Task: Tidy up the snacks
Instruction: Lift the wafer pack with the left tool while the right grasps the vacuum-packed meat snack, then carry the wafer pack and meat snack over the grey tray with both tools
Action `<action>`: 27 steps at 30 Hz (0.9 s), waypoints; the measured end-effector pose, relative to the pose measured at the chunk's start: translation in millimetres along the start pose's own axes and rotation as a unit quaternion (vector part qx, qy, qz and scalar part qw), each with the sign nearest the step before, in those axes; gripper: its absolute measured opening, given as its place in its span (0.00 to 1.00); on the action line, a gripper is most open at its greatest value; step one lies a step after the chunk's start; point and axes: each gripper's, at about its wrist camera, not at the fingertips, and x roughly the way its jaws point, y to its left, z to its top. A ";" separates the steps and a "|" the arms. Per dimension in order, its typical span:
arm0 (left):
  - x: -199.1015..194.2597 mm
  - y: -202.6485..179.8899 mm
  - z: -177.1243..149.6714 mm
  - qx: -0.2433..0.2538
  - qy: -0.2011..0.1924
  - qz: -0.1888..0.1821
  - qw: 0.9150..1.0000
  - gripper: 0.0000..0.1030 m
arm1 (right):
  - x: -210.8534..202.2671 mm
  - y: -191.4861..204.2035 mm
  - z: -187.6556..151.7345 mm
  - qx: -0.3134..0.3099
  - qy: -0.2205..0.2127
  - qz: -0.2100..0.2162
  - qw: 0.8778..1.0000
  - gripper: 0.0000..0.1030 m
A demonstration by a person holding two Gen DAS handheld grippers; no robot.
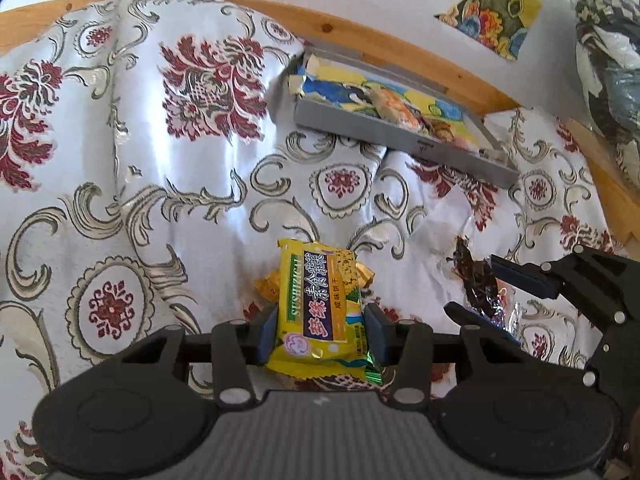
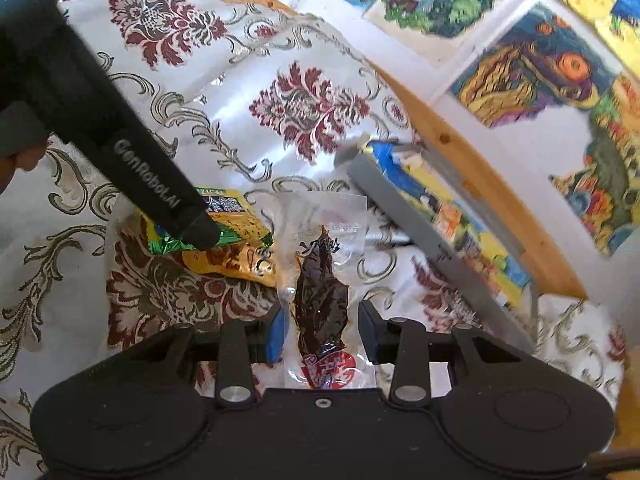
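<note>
A yellow biscuit packet (image 1: pixel 320 316) with a purple label sits between the blue pads of my left gripper (image 1: pixel 322 336), which is shut on its two sides. A gold packet (image 1: pixel 267 285) lies under it on the cloth. My right gripper (image 2: pixel 323 332) is shut on a clear packet of dark dried meat (image 2: pixel 320 300). The left wrist view shows that dark packet (image 1: pixel 478 284) standing up between the right gripper's fingers (image 1: pixel 520 274). In the right wrist view the left gripper's black housing (image 2: pixel 152 188) covers part of the yellow packet (image 2: pixel 236 220).
A grey tray (image 1: pixel 400 138) lined with a colourful picture stands at the back by the wooden table edge (image 1: pixel 420 56); it holds an orange-white packet (image 1: pixel 400 110). The floral tablecloth (image 1: pixel 160 160) is rumpled. A patterned bag (image 1: pixel 608 80) sits far right.
</note>
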 end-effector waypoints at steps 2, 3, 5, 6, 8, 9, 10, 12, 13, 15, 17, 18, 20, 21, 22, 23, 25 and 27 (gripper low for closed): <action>-2.4 0.5 1.4 -0.002 -0.008 -0.002 1.000 0.48 | -3.5 1.3 1.9 -0.009 -0.010 -0.008 1.000 0.38; -3.0 0.8 2.2 -0.004 -0.012 -0.003 1.000 0.48 | -4.7 1.7 2.7 -0.012 -0.014 -0.012 1.000 0.38; -3.6 1.9 3.7 -0.009 -0.018 -0.007 1.000 0.48 | -5.6 1.4 3.3 -0.018 -0.020 -0.019 0.999 0.38; -3.8 2.4 4.3 -0.012 -0.020 -0.009 1.000 0.48 | -5.7 0.7 3.5 -0.020 -0.021 -0.024 0.999 0.38; -4.2 3.2 5.2 -0.016 -0.025 -0.012 0.999 0.48 | -5.3 -1.5 3.8 -0.018 -0.022 -0.029 0.999 0.38; -4.6 3.4 5.8 -0.017 -0.028 -0.013 0.999 0.48 | -5.0 -2.9 4.1 -0.018 -0.022 -0.031 0.999 0.38; -5.4 3.7 6.4 -0.019 -0.031 -0.014 0.999 0.48 | -4.7 -4.3 4.4 -0.020 -0.023 -0.034 0.999 0.38; -7.4 3.9 7.6 -0.022 -0.039 -0.016 0.999 0.48 | -4.8 -6.0 5.3 -0.027 -0.028 -0.039 0.998 0.38; -8.6 4.2 8.4 -0.024 -0.043 -0.018 0.999 0.48 | -5.4 -6.6 5.7 -0.034 -0.031 -0.042 0.998 0.38; -10.5 4.5 9.5 -0.027 -0.051 -0.020 0.998 0.48 | -5.8 -10.2 6.7 -0.048 -0.040 -0.048 0.997 0.38; -11.5 5.4 11.2 -0.031 -0.058 -0.021 0.998 0.48 | -6.6 -14.3 7.9 -0.055 -0.047 -0.052 0.996 0.38; -11.8 5.7 11.9 -0.033 -0.061 -0.021 0.997 0.48 | -6.4 -17.2 8.5 -0.059 -0.052 -0.054 0.995 0.38; -12.0 6.4 13.8 -0.036 -0.066 -0.020 0.997 0.48 | -5.8 -22.5 9.8 -0.066 -0.060 -0.057 0.994 0.38; -11.6 6.9 15.1 -0.038 -0.067 -0.020 0.997 0.48 | -6.2 -24.9 10.2 -0.067 -0.063 -0.058 0.994 0.38; -11.0 7.7 17.0 -0.043 -0.067 -0.020 0.997 0.48 | -5.9 -27.3 10.6 -0.068 -0.067 -0.058 0.994 0.38; -10.2 8.3 19.7 -0.050 -0.066 -0.017 0.996 0.48 | -4.8 -30.8 11.0 -0.069 -0.072 -0.058 0.993 0.38; -8.2 4.1 28.6 -0.041 -0.070 -0.004 0.997 0.48 | -2.1 -36.1 11.4 -0.071 -0.081 -0.059 0.992 0.38; -6.2 -0.5 40.4 -0.039 -0.077 -0.005 0.996 0.48 | 3.2 -43.8 11.8 -0.073 -0.091 -0.062 0.991 0.38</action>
